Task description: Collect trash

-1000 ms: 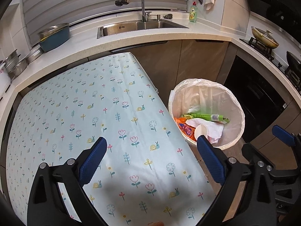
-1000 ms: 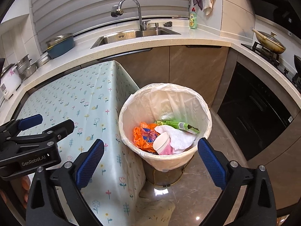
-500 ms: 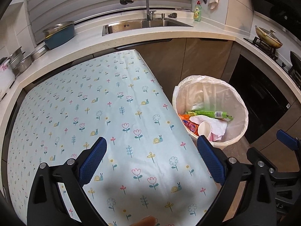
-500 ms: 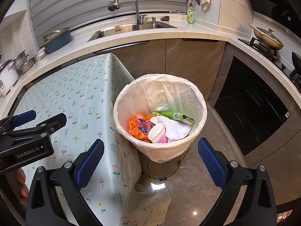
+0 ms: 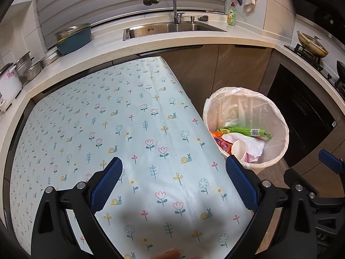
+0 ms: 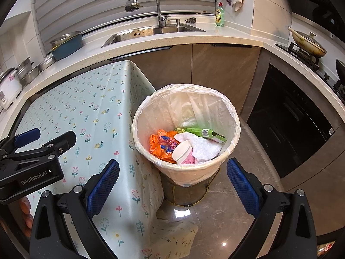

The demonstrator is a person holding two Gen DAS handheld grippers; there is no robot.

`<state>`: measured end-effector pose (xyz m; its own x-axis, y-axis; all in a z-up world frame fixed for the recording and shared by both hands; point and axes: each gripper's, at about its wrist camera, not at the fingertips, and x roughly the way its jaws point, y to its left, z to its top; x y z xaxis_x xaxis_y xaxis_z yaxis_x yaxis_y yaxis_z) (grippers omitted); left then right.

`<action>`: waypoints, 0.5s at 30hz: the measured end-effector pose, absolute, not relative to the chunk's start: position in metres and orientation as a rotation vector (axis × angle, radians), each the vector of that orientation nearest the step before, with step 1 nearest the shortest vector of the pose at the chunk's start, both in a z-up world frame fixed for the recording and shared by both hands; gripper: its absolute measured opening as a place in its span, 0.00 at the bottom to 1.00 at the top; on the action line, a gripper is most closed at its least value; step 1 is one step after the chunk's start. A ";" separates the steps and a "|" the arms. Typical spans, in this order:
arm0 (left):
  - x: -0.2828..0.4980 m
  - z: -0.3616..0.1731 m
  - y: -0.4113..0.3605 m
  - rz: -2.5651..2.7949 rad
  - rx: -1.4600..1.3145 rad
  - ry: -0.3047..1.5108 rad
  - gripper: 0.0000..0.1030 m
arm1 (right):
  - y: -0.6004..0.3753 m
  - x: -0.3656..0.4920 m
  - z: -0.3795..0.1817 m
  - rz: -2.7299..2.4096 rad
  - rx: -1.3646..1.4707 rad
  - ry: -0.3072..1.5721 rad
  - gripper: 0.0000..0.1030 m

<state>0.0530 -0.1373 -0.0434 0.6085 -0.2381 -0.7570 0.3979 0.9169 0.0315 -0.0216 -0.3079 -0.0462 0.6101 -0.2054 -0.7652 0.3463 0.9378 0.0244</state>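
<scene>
Both tools, left tool (image 5: 173,182) and right tool (image 6: 172,182), are spread and empty; scan the bare worktop (image 5: 120,129) before leaving the bin (image 6: 186,168) at centre frame.

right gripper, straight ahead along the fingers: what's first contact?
Probably the near rim of the white-lined round trash bin, or the pink-and-white paper cup just inside. The open right gripper frames both; depth is unclear.
</scene>
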 end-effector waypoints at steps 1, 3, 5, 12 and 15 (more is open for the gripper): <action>0.053 -0.044 -0.137 -0.369 0.205 0.840 0.90 | -0.308 -0.022 -0.046 -0.319 0.177 0.856 0.93; 0.053 -0.044 -0.137 -0.368 0.204 0.839 0.90 | -0.306 -0.021 -0.046 -0.318 0.176 0.855 0.93; 0.053 -0.044 -0.136 -0.364 0.202 0.838 0.90 | -0.306 -0.021 -0.046 -0.316 0.176 0.855 0.93; 0.055 -0.045 -0.135 -0.352 0.199 0.842 0.90 | -0.305 -0.018 -0.048 -0.312 0.175 0.859 0.93; 0.054 -0.046 -0.135 -0.348 0.201 0.843 0.90 | -0.305 -0.018 -0.048 -0.312 0.175 0.858 0.93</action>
<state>0.0542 -0.1354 -0.0463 0.6136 -0.2208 -0.7581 0.3786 0.9248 0.0371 -0.0184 -0.3051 -0.0476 0.6123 -0.1994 -0.7651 0.3389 0.9405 0.0261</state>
